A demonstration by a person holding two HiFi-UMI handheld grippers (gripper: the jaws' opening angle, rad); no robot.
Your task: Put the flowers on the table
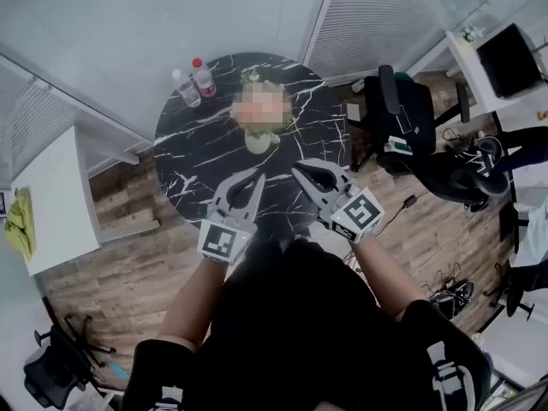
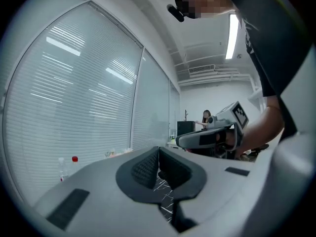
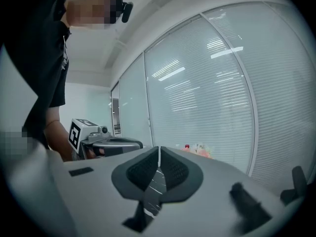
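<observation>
Black marble with white veins makes up the round counter (image 1: 193,157). The flowers (image 1: 251,79) stand on it near the middle, in what looks like a pale vase (image 1: 258,141). The blooms are blurred in the head view, and only green leaves show round their edge.

At the far left rim, two clear bottles stand upright just beside each other, the red-capped bottle (image 1: 204,77) and the pale-capped bottle (image 1: 187,89). I cannot tell what is inside them, and their labels are too small to read.

My left hand-held gripper (image 1: 259,177) is clenched, with its ribbed black pads pressed together and nothing between them. It hangs over the near part of the counter, apart from the vase. My right hand-held gripper (image 1: 296,170) is clenched as well and empty. It is just beside the left one, and its tips point toward the flowers. Each carries a cube with black-and-white square markers on its faces.
</observation>
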